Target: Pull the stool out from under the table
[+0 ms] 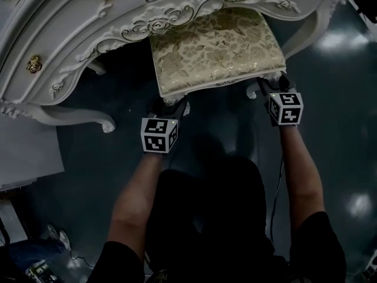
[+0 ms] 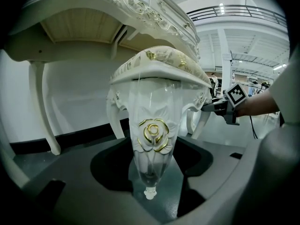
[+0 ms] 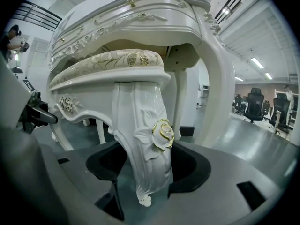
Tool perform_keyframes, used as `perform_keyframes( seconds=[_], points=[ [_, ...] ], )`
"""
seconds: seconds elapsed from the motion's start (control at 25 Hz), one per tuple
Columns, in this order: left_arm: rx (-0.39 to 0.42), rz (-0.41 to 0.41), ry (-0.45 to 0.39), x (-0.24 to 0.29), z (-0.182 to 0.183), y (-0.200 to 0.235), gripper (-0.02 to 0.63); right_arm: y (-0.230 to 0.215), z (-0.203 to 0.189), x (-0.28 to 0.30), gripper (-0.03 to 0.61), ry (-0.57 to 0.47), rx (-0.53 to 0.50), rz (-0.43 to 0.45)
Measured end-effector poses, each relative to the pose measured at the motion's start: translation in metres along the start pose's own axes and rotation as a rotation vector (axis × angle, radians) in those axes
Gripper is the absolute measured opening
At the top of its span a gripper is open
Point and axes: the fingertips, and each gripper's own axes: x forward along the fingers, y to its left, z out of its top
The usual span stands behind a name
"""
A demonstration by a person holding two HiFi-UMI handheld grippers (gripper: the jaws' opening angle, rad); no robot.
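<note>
At the far left, the white carved table (image 1: 70, 52) shows a brass knob (image 1: 33, 63) on its drawer front, and one curled foot (image 1: 105, 124) rests on the dark floor (image 1: 88, 158). Just right of that foot, the left claw (image 1: 171, 105), its marker cube facing up, is closed round the stool's left leg (image 2: 151, 139). In the left gripper view the leg stands upright between the two dark pads, with its gold rose (image 2: 153, 131) level with them and its small tip on the floor. The stool (image 1: 215, 43) stands in the table's kneehole. The back of its floral cushion is tucked under the scrolled apron, and the front half is out toward the person. To the right, the right claw (image 1: 272, 88) is clamped on the right leg (image 3: 147, 144). In the right gripper view the jaws press that leg's sides below its rose, and the leg's tip touches the floor. Both of the person's arms reach forward, one to each claw. Farther right, a slim table leg (image 1: 306, 31) curves down beside the stool.
</note>
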Motion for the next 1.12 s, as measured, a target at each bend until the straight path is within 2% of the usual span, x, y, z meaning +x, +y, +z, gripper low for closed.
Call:
perform_keyframes(
  seconds=[0.32,0.88,1.12],
  points=[
    [-0.025,0.013,0.115,-0.018,0.007,-0.007,0.278,0.003,-0.004,-0.002,0.296,0.083,0.038,0.058],
    [-0.025,0.03,0.115,-0.025,0.005,-0.013,0.278,0.008,-0.008,-0.004,0.295,0.143,0.035,0.096],
    [-0.044,-0.005,0.134,-0.028,0.011,-0.009,0.278,0.011,-0.001,-0.011,0.291,0.2,0.046,0.077]
  ],
)
